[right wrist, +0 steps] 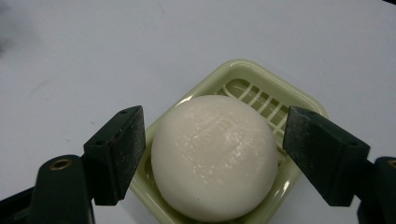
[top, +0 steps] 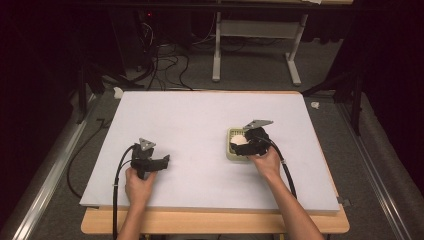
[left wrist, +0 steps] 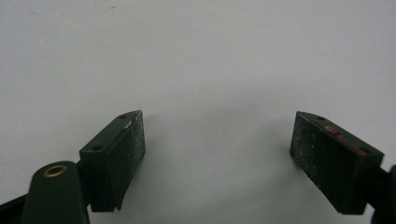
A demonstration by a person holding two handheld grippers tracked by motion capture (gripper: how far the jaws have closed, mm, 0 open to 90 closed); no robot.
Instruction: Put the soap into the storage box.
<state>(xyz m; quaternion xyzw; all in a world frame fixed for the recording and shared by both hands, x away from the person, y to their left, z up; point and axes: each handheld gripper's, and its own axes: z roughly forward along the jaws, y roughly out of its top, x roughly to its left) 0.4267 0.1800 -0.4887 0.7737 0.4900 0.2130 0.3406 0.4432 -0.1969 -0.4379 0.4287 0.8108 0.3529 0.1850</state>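
Observation:
A round white soap-like cake (right wrist: pixel 215 156) lies in a pale green slotted dish (right wrist: pixel 261 77) on the white tabletop. My right gripper (right wrist: pixel 214 122) hangs over it with one jaw on each side of the cake; a thin gap shows at both pads, so it is open. From above, the dish (top: pixel 230 153) sits right of centre, with the cake (top: pixel 240 139) partly covered by the right gripper (top: pixel 242 145). My left gripper (top: pixel 165 161) rests at the left front. Its jaws (left wrist: pixel 219 128) stand wide open over bare white surface.
The white board (top: pixel 200 115) lies on a wooden table whose edge (top: pixel 215 222) shows at the front. Beyond the far edge are floor cables (top: pixel 165 65) and a white frame stand (top: pixel 255 45). Metal rails (top: pixel 50 175) run along both sides.

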